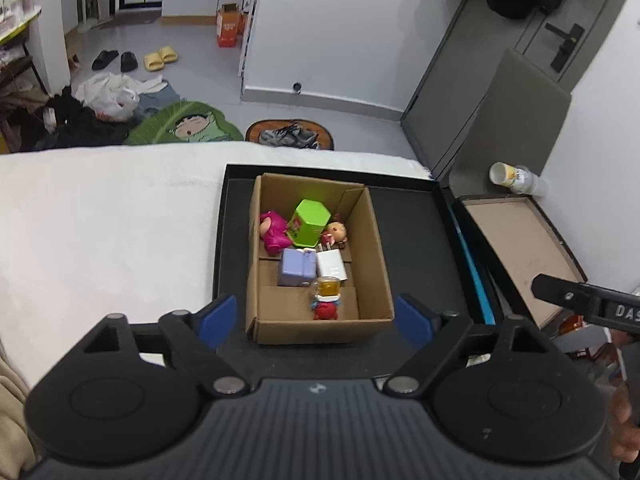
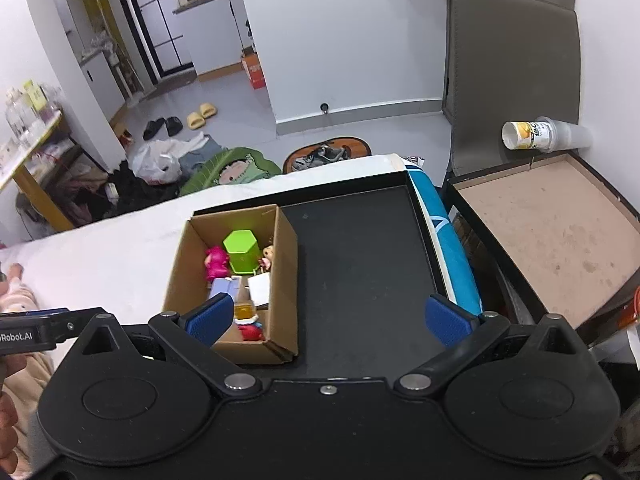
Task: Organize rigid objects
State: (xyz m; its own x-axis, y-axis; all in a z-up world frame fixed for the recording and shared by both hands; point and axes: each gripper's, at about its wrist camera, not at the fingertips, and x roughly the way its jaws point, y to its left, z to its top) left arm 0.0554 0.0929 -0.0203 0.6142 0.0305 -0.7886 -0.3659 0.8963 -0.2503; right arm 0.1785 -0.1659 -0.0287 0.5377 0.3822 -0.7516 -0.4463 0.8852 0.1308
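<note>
Above the brown cardboard box (image 1: 320,264) of small toys, both the left gripper (image 1: 316,316) and right gripper (image 2: 328,320) hang wide open, empty; judge collection complete, then withdraw.

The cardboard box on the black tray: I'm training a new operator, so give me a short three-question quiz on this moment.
1. True or false: the green hexagonal container lies inside the cardboard box.
2. Which sits nearest the box's near wall? A) pink figure B) red figure C) purple block
3. Fill in: both the left gripper and the right gripper are ____.

Key: 1 true; 2 B; 3 open.
</note>
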